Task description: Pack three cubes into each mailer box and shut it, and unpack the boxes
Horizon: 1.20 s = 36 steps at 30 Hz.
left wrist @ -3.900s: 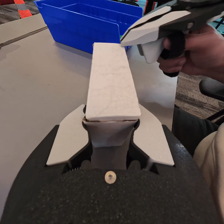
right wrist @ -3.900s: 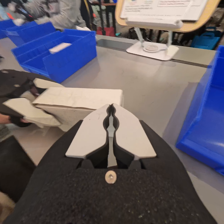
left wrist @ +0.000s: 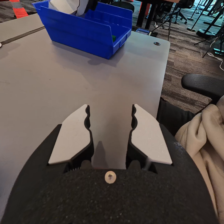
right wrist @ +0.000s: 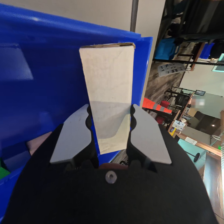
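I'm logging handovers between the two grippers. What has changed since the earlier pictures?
The white cardboard mailer box has passed from the left gripper, now open and empty over the grey table, to the right gripper, which was shut and now holds it at the blue plastic bin. The bin stayed on the table.

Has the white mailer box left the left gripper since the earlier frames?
Yes. The left gripper is open over bare table; the mailer box now sits between the right gripper fingers, against the blue bin.

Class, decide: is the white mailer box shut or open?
Shut: the mailer box, between the right gripper fingers, shows its flap edge lying flush at the far end.
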### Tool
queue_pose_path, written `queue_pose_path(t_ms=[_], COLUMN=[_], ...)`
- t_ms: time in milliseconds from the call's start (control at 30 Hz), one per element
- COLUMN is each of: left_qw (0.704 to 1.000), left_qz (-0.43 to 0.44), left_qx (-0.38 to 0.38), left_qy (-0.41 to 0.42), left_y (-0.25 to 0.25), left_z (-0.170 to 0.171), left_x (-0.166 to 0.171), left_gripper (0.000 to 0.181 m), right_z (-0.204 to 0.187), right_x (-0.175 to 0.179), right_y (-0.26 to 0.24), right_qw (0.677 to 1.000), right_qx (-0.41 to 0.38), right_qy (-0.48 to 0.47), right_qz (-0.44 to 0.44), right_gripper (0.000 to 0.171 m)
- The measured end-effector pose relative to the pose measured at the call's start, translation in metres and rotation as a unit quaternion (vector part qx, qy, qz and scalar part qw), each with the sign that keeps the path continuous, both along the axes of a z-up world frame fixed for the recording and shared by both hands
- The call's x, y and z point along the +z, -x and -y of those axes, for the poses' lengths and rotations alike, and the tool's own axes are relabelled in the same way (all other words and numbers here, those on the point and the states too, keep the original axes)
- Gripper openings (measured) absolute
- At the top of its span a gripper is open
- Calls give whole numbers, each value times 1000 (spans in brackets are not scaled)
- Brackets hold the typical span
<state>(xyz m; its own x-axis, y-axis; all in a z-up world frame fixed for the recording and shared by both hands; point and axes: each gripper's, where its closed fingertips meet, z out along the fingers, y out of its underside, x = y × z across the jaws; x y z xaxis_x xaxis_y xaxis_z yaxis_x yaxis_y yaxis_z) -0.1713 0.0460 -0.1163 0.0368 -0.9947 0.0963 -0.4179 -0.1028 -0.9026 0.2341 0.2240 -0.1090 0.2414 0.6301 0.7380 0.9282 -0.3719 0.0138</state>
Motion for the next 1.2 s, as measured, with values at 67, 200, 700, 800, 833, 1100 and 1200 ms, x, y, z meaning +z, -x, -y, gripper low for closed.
queue_pose_path(t_ms=[67,200,700,800,833,1100,1200], left_qw=[1000,999,996,995,994,998,996], left_qz=[1,16,30,29,32,66,66], left_qx=[-14,-29,64,91,93,-16,-20], left_qy=[18,43,53,36,41,14,58], left_y=[0,-1,42,60,63,56,61], left_z=[6,13,2,-1,0,27,28], left_x=[-1,5,21,13,11,18,28], left_gripper=[67,67,70,74,75,80,86], right_z=[10,41,166,206,214,237,247], right_x=[-8,-28,91,63,45,1,8], right_y=[-2,11,109,207,238,347,368], right_qw=[1000,998,861,723,696,750,724], right_qx=[2,24,-150,-129,-133,-11,48], right_qy=[-1,44,-207,-219,-198,-139,-82], right_qz=[0,-45,-439,-642,-677,-646,-683], right_gripper=[62,61,59,47,48,53,64])
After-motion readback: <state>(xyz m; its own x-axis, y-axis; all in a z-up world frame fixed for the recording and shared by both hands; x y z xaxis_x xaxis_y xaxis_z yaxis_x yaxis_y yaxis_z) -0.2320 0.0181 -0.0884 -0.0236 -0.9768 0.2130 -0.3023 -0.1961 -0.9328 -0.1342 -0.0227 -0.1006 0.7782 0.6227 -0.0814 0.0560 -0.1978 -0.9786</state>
